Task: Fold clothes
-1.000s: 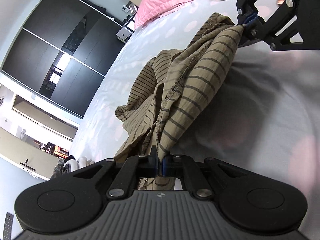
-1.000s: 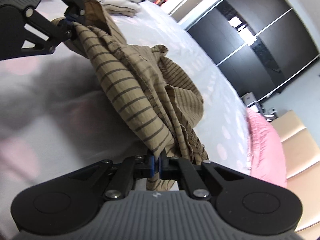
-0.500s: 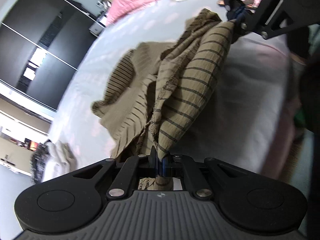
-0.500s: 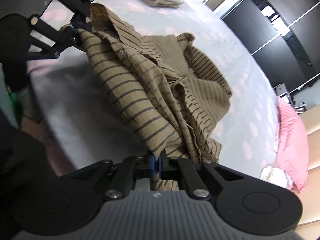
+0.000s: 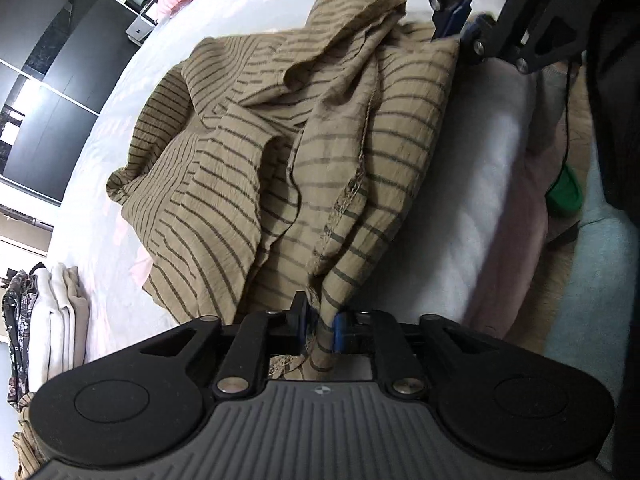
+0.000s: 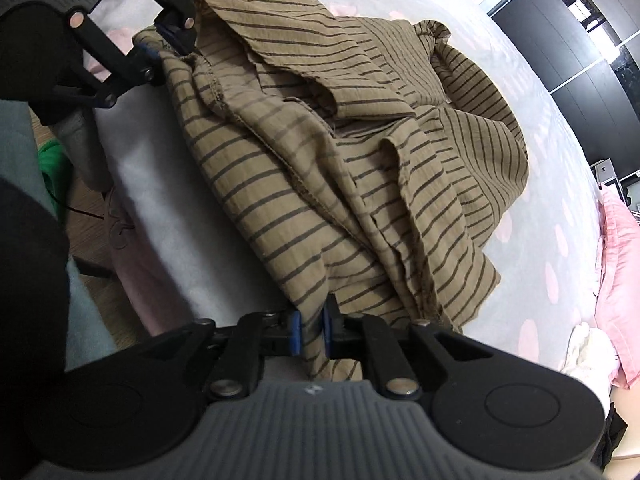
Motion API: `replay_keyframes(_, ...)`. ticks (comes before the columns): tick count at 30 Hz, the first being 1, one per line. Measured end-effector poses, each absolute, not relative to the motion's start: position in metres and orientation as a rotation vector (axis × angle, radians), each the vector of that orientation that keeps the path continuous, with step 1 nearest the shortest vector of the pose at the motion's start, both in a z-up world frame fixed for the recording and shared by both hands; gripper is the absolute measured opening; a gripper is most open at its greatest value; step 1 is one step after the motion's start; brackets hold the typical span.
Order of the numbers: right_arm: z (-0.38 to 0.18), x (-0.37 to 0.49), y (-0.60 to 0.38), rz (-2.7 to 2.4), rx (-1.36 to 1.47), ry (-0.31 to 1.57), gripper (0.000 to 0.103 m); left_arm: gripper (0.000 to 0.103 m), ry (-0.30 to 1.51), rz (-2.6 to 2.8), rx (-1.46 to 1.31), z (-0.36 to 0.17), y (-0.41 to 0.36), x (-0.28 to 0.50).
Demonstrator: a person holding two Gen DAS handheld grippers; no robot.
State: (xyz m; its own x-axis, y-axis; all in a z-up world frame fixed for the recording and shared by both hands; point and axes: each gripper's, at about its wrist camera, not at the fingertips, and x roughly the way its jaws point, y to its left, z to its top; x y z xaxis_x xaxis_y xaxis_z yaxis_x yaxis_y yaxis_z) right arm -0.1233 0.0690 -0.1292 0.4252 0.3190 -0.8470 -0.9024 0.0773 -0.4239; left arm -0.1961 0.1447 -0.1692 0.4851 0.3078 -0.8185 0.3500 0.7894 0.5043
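Note:
A tan garment with dark stripes (image 5: 304, 152) lies rumpled on the bed near its front edge; it also shows in the right wrist view (image 6: 360, 160). My left gripper (image 5: 320, 326) has cloth between its blue pads, with the jaws slightly parted. It shows from the right wrist view (image 6: 168, 46) at the garment's far corner. My right gripper (image 6: 310, 330) likewise has a fold of the garment between its pads, jaws slightly parted. It shows in the left wrist view (image 5: 456, 28) at the opposite corner.
The bed has a pale grey sheet with pink dots (image 6: 560, 160). A pink pillow (image 6: 616, 264) lies at the head. A stack of folded clothes (image 5: 52, 320) sits at the foot. The floor with a green object (image 5: 564, 196) lies beyond the bed edge.
Both grippers have lowered the garment from hanging stretched between them onto the bed, where it now spreads out. Both jaws have parted slightly around the cloth.

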Motion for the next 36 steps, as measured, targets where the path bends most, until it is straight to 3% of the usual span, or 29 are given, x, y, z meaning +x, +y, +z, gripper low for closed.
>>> replay_keyframes(2,-0.124,-0.129,0.063,1.03,-1.129,0.643,0.017,0.016,1.078,-0.036,0.691,-0.164,0.146,-0.198)
replay_keyframes(17,-0.084,-0.108,0.026,1.003,-1.007,0.649,0.019,0.016,0.994,-0.14,0.517,-0.113,0.156,-0.206)
replay_keyframes(26,-0.113,-0.093,0.041,0.997,-1.107,0.605,0.019,0.016,0.92,-0.18,0.502,-0.108,0.138,-0.168)
replay_keyframes(30,-0.108,-0.089,0.039,0.984,-1.124,0.518,0.041,0.016,0.9,-0.188,0.434,-0.118,0.128,-0.144)
replay_keyframes(36,-0.119,-0.084,0.036,1.017,-1.291,0.435,0.041,0.016,0.963,-0.168,0.423,-0.144,0.122,-0.124)
